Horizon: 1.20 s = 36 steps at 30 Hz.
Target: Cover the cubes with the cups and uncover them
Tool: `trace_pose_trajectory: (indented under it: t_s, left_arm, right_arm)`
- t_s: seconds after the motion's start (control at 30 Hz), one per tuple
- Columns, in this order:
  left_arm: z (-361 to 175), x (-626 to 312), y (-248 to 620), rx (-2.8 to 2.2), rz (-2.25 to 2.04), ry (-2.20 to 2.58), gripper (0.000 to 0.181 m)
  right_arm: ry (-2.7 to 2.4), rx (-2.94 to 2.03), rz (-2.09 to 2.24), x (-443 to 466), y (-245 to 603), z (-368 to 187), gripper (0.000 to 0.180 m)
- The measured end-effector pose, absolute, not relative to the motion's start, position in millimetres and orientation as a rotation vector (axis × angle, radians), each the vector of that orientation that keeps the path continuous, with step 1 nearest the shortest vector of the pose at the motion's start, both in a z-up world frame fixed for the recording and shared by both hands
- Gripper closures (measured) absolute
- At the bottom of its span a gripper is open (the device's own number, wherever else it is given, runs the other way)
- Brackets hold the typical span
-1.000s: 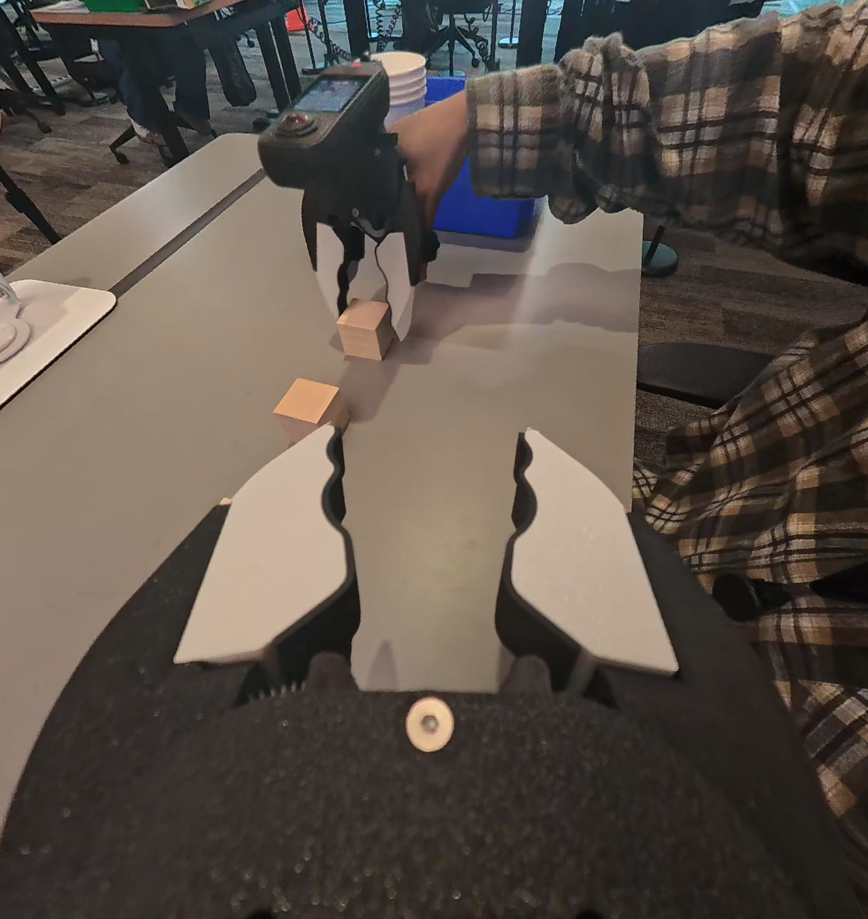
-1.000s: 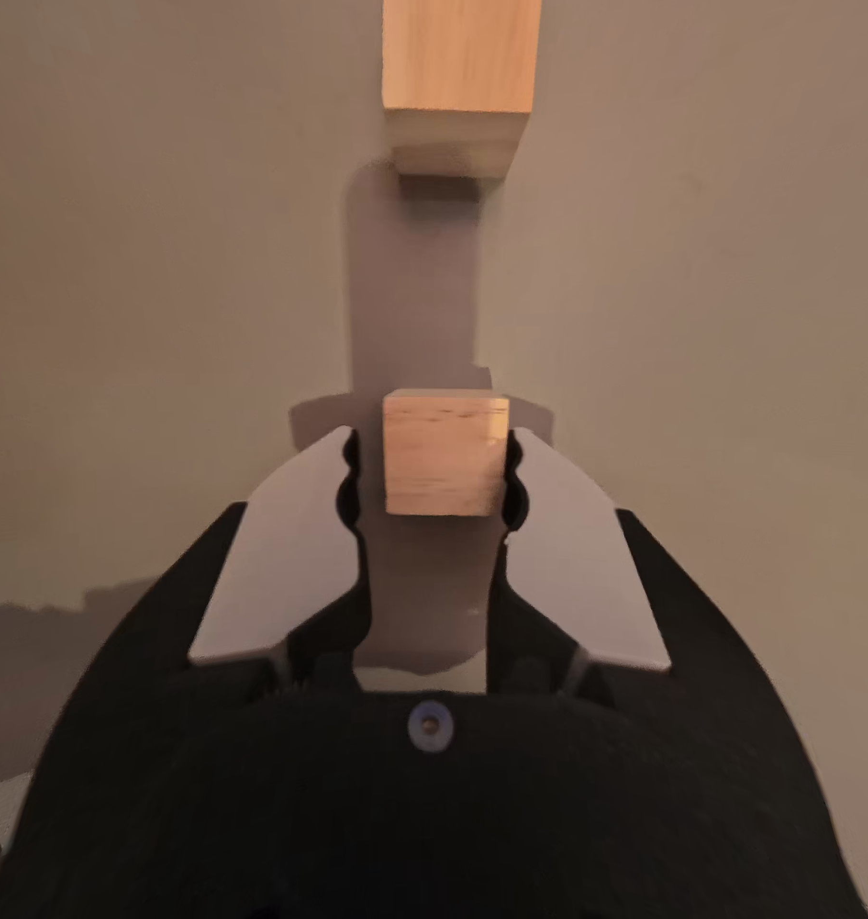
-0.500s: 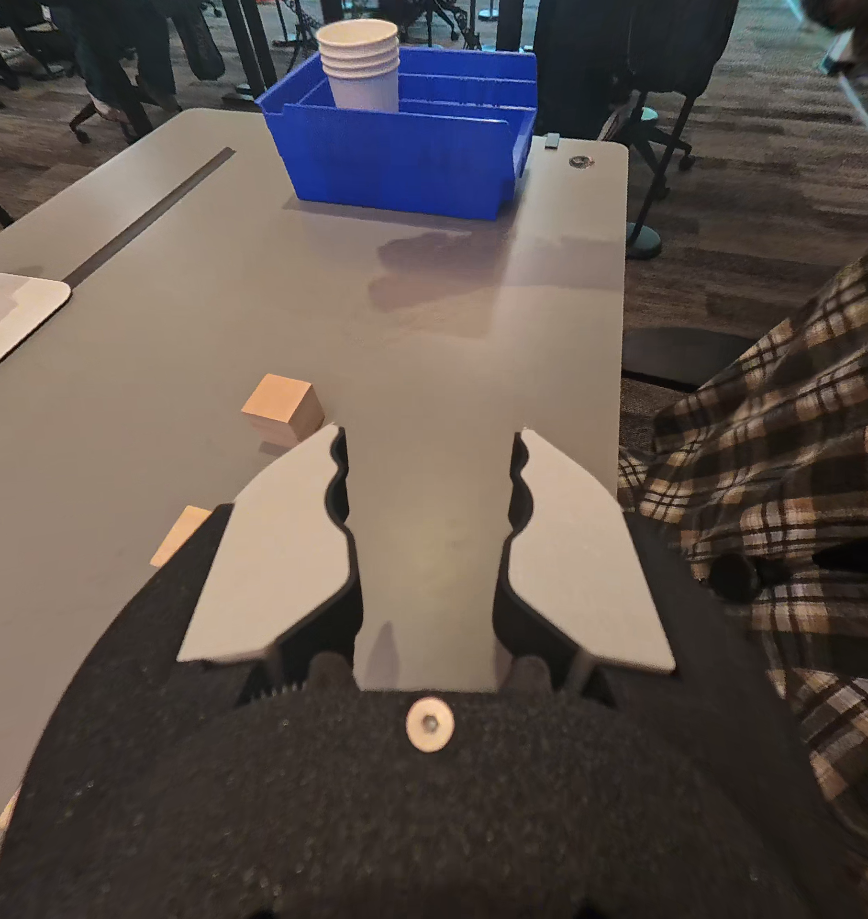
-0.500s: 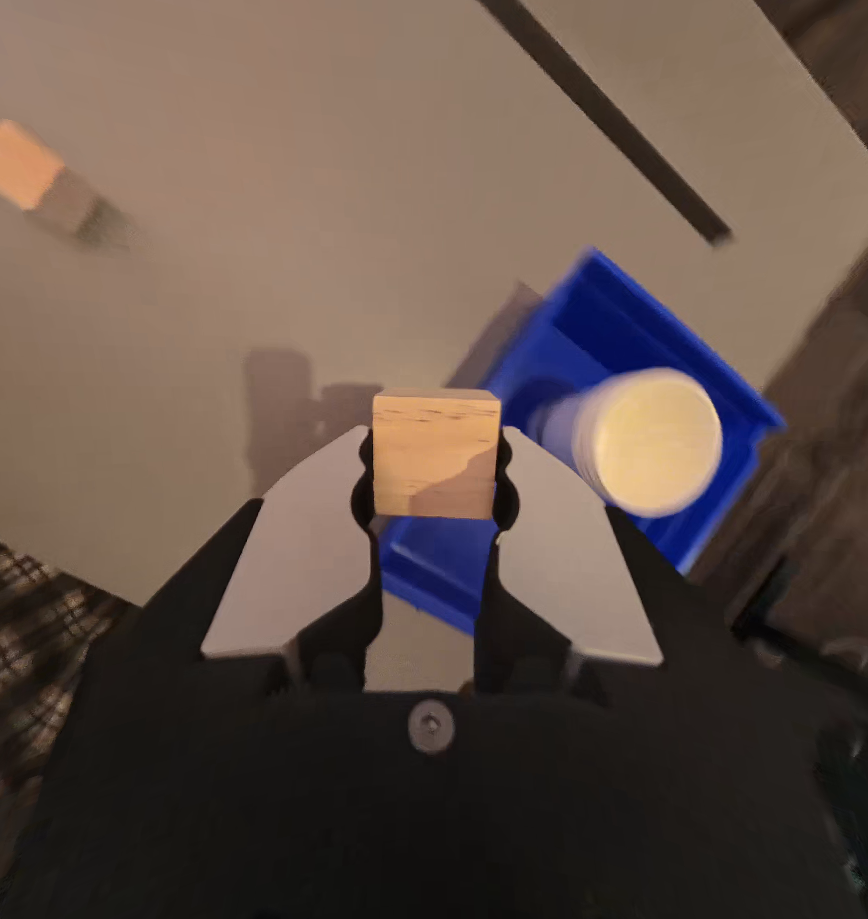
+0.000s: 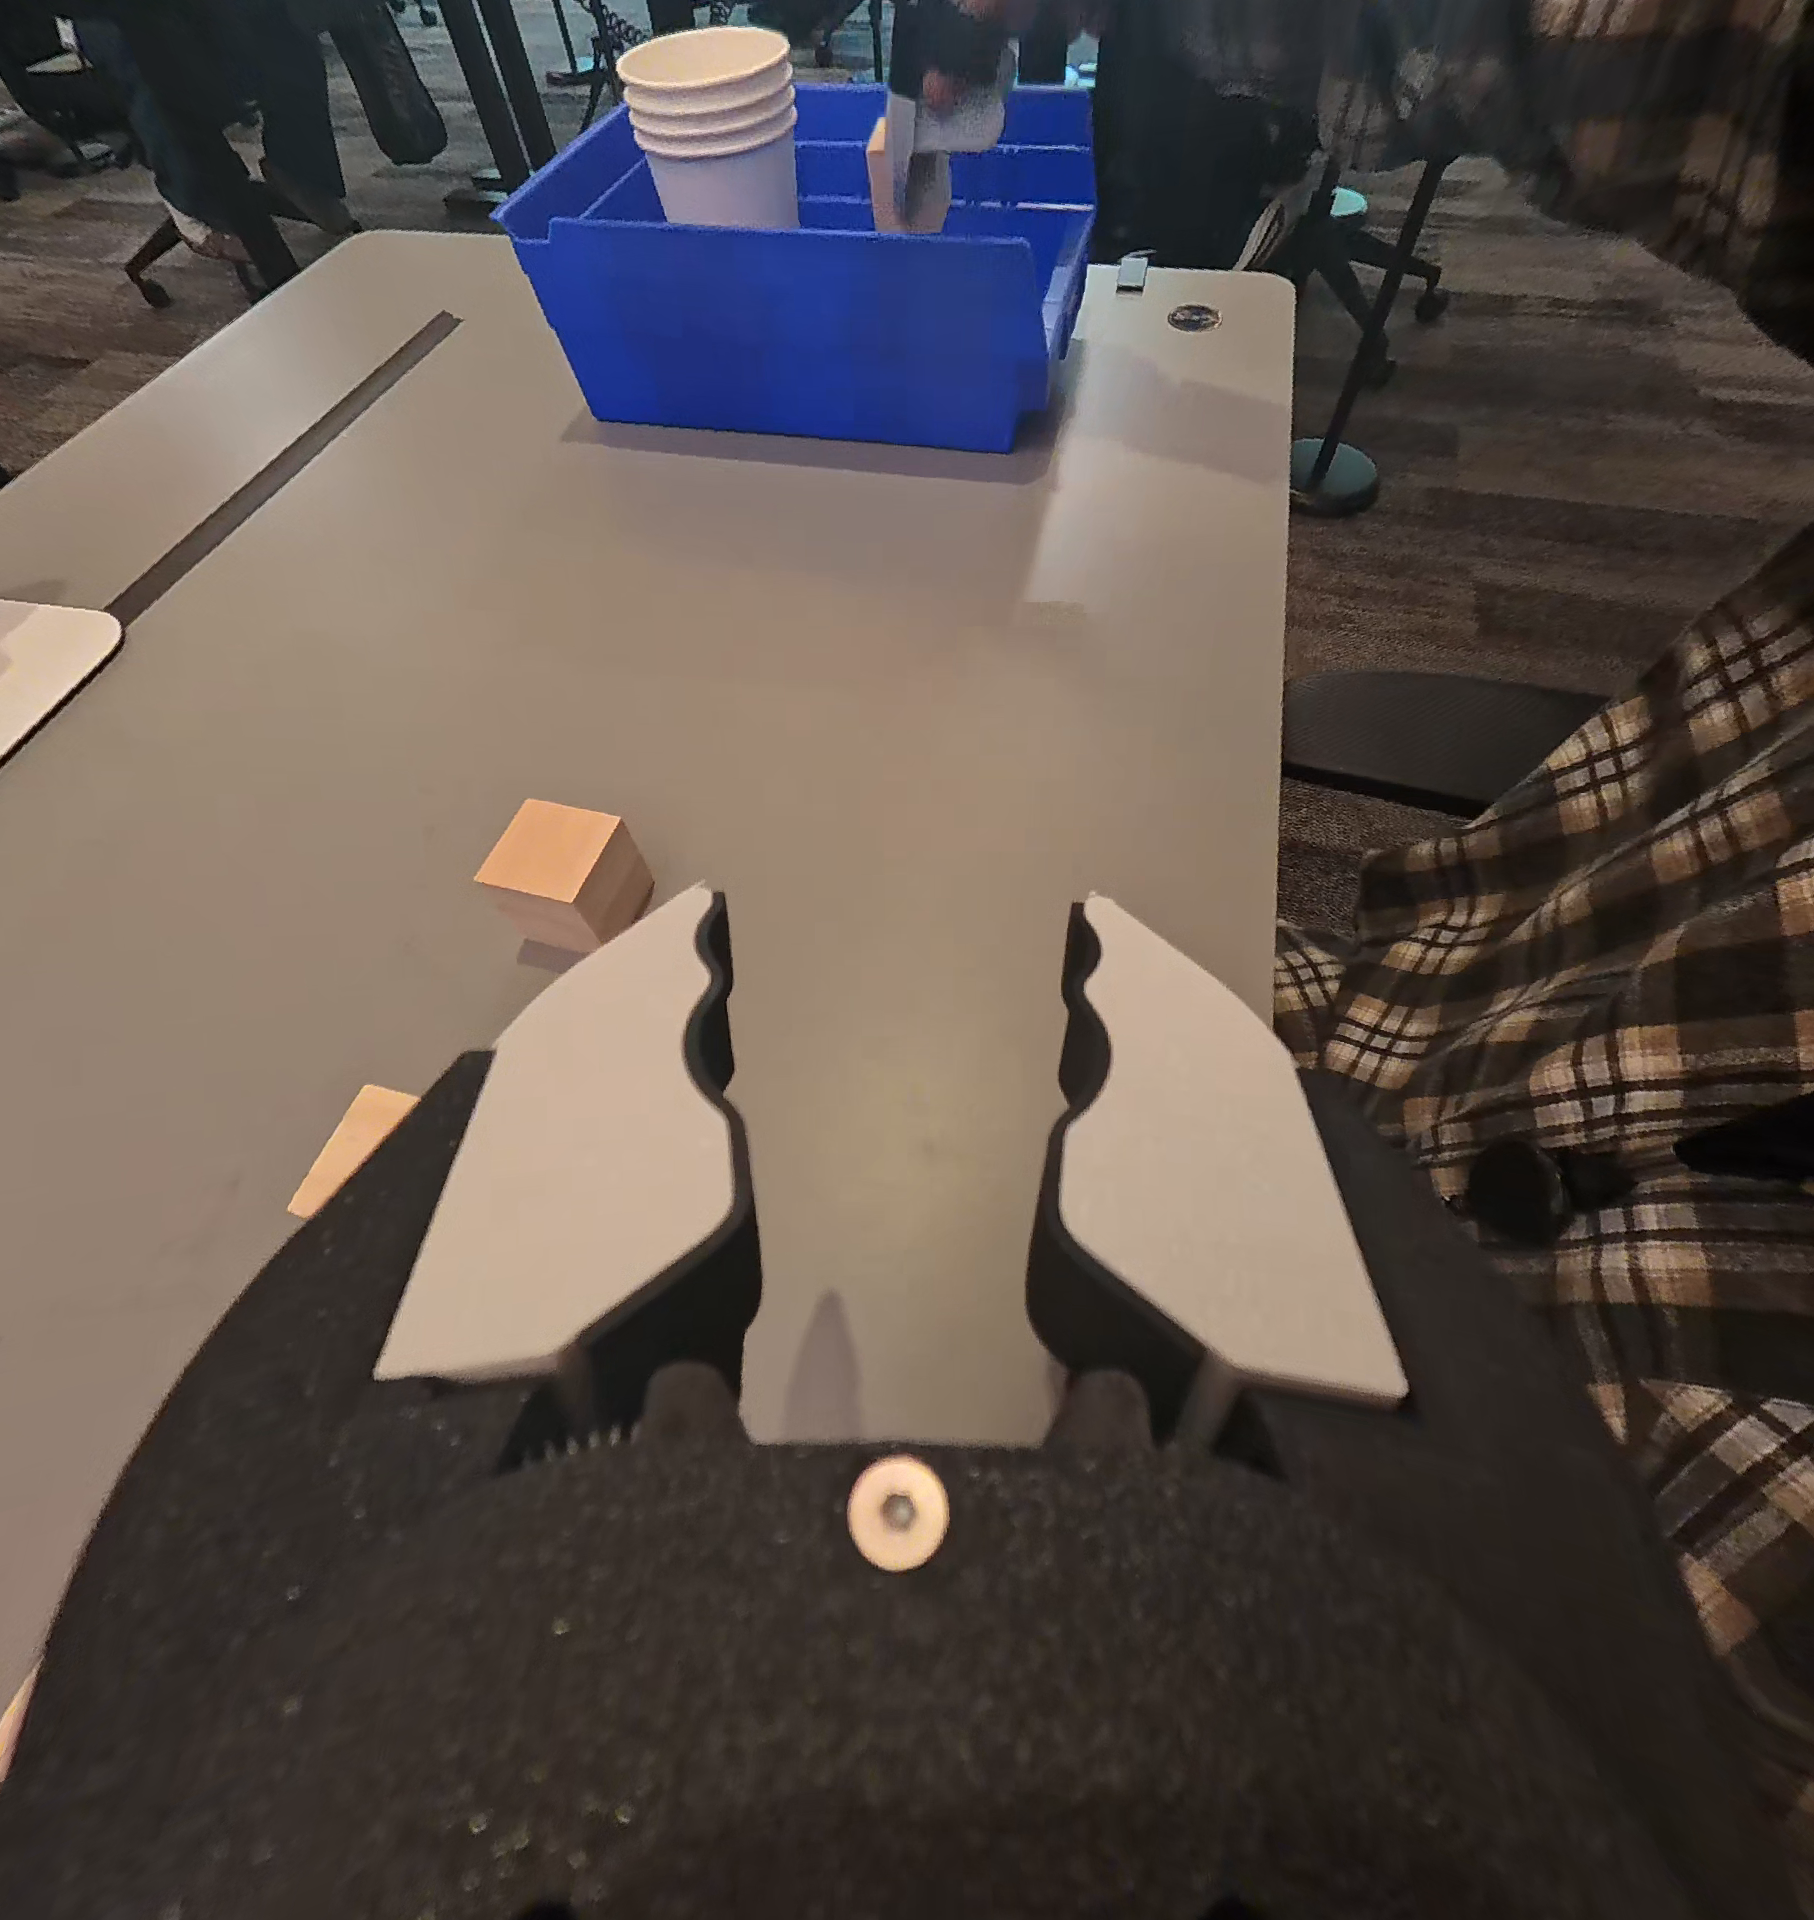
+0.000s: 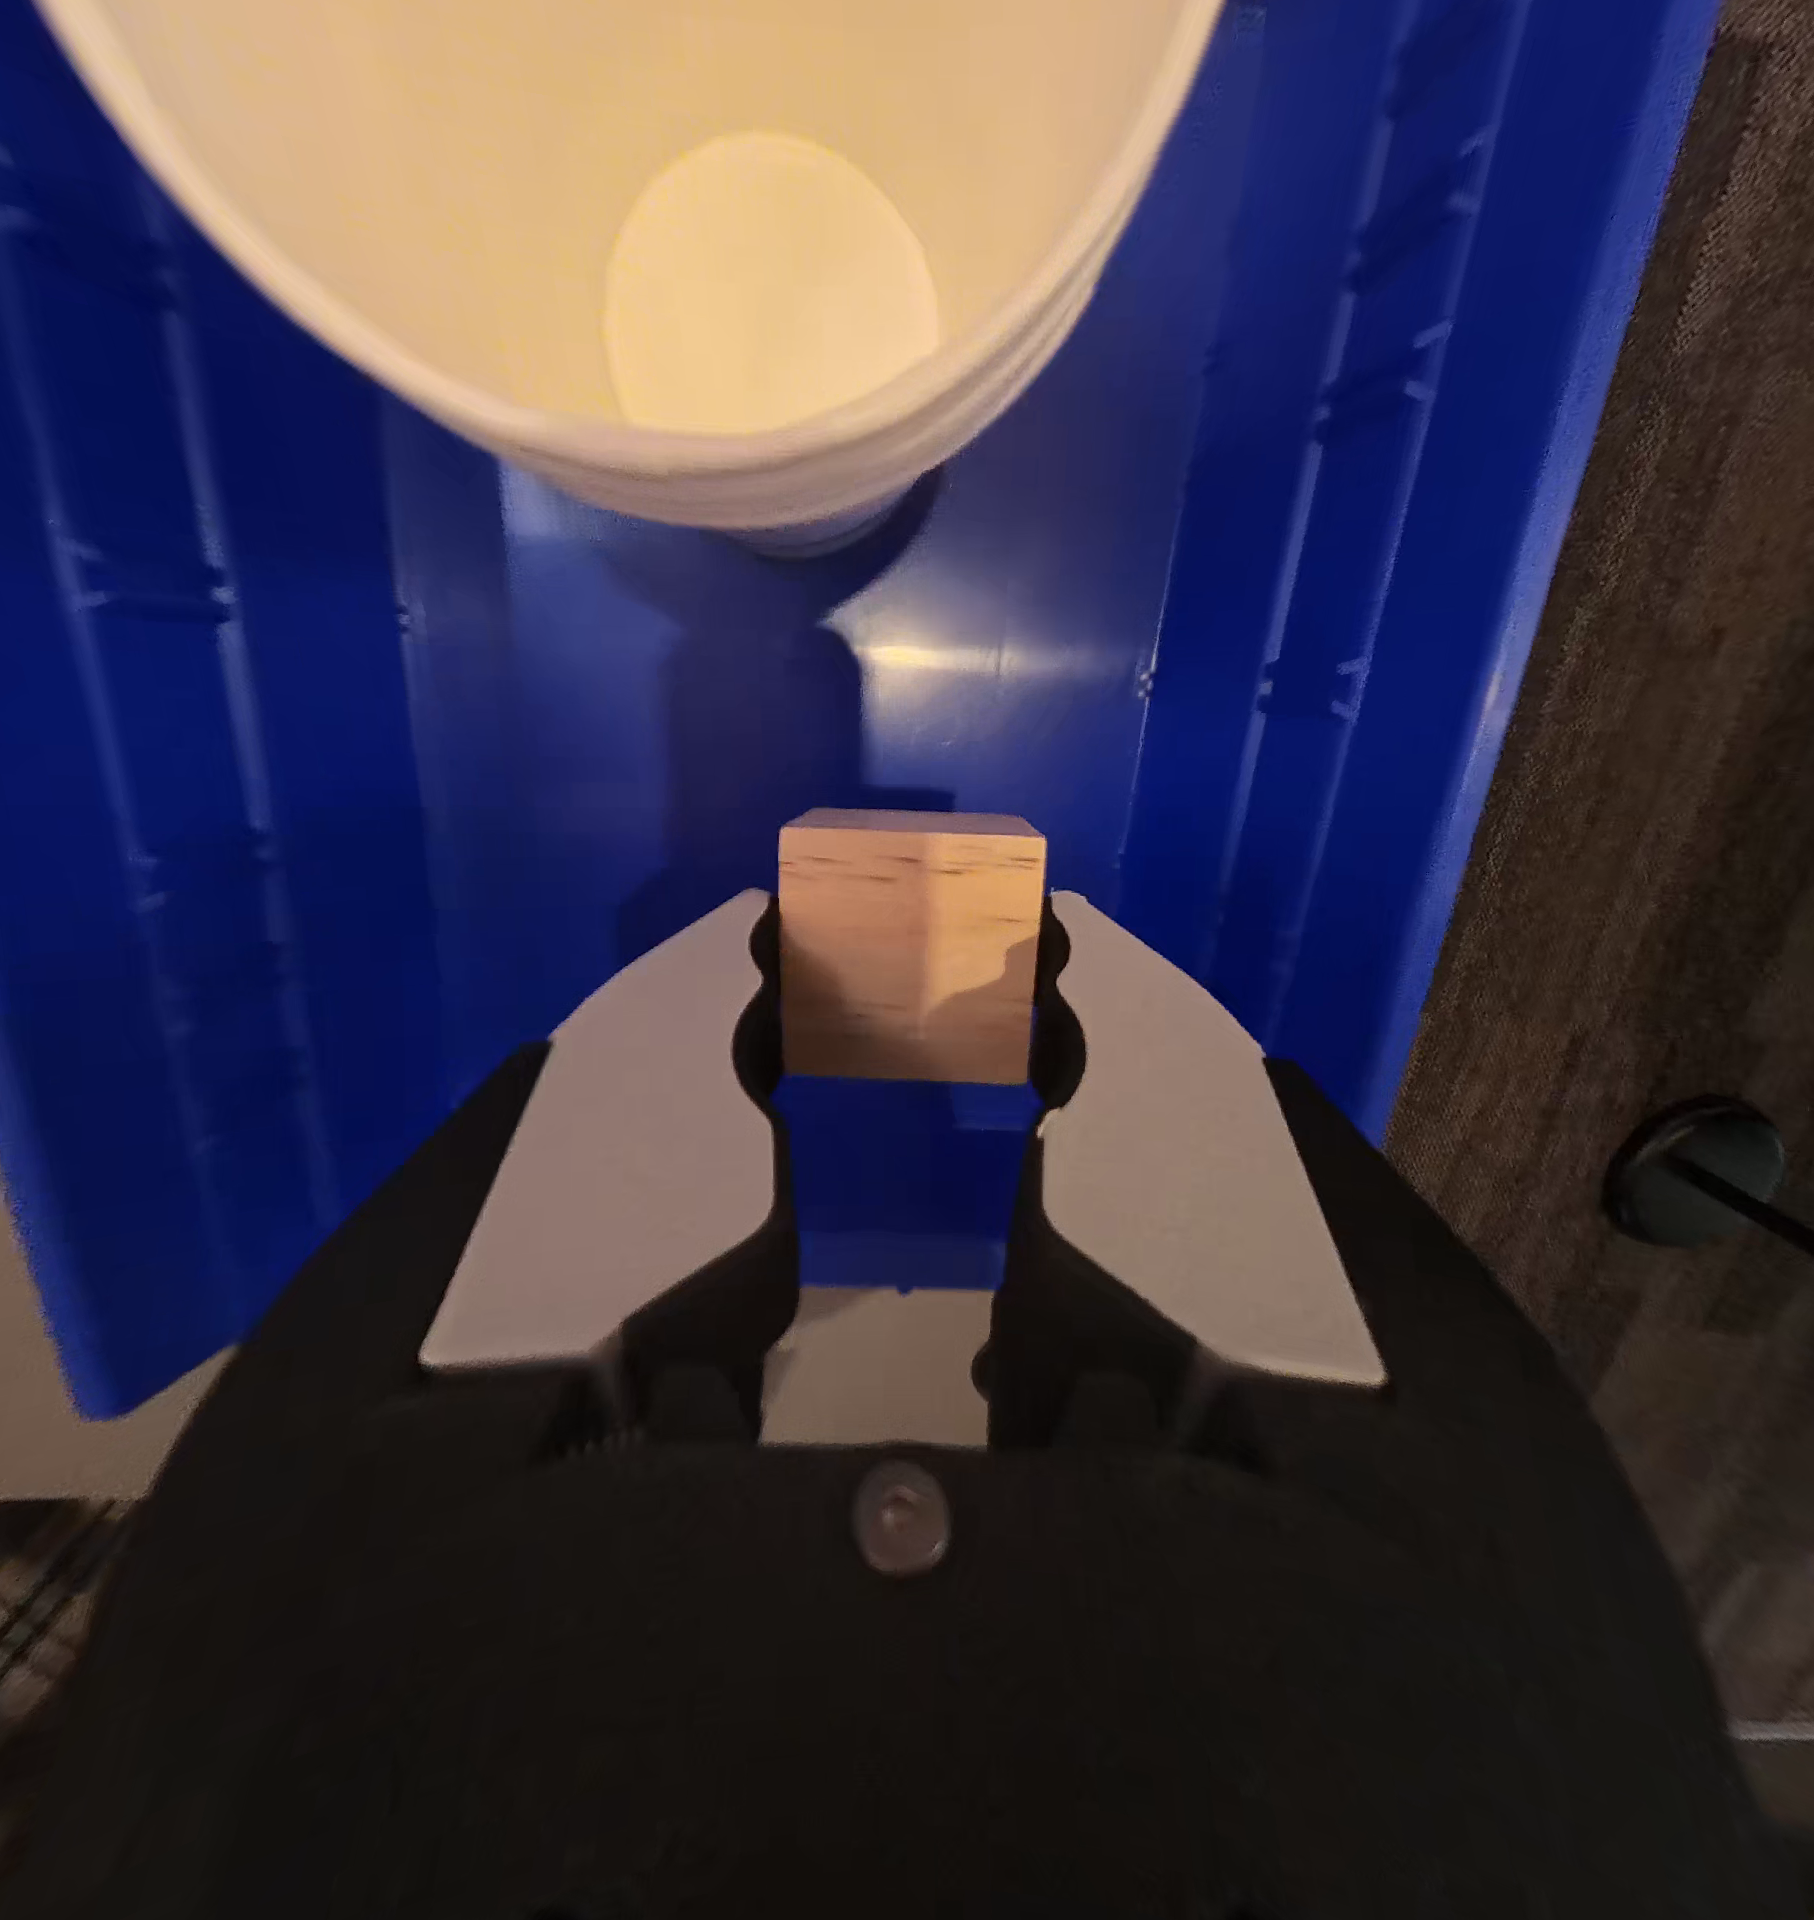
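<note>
Right hand-held gripper [image 6: 908, 971] clamps wooden cube [image 6: 911, 961] directly above blue bin [image 6: 259, 727] floor, cup stack [image 6: 674, 260] just ahead. Left hand-held gripper [image 5: 898, 977] gapes empty; second cube [image 5: 565, 871] on surface [image 5: 778, 675] front-left of it.

- no legible text, label, brand, number or sign found in either view.
- stack of white cups [image 5: 718, 125]: plain walls, no print.
- blue bin [image 5: 799, 322]: plain walls, no label.
- wooden cube [image 5: 567, 871] on the tabletop [image 5: 674, 644]: unmarked faces.
</note>
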State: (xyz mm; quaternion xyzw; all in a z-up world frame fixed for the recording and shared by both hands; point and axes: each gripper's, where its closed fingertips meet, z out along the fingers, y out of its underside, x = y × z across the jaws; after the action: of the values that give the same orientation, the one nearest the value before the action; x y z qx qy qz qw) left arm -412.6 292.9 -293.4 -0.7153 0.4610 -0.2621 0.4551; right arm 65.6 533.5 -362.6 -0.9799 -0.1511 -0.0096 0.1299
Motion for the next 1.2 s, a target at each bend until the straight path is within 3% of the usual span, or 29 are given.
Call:
trace_pose_trajectory:
  t_s: [0.77, 0.83, 0.97, 1.2]
  left_arm:
    - [-305.5, -411.8, 297.0, -1.8, -0.657, 1.149, 0.12]
    - [-304.7, -411.5, 296.4, -1.799, -0.655, 1.151, 0.12]
    - [-299.5, -412.7, 295.4, -1.787, -0.651, 1.144, 0.12]
    - [-284.2, -433.9, 299.1, -1.769, -0.588, 1.096, 0.12]
  right_arm:
    - [-0.351, -2.873, 0.013, 73.6, 544.0, -421.7, 0.135]
    - [-0.375, -2.861, -0.004, 74.2, 544.0, -421.1, 0.121]
    - [-0.415, -2.83, -0.064, 75.2, 539.8, -392.2, 0.092]
    - [-0.581, -2.638, -0.192, 50.3, 517.8, -257.5, 0.091]
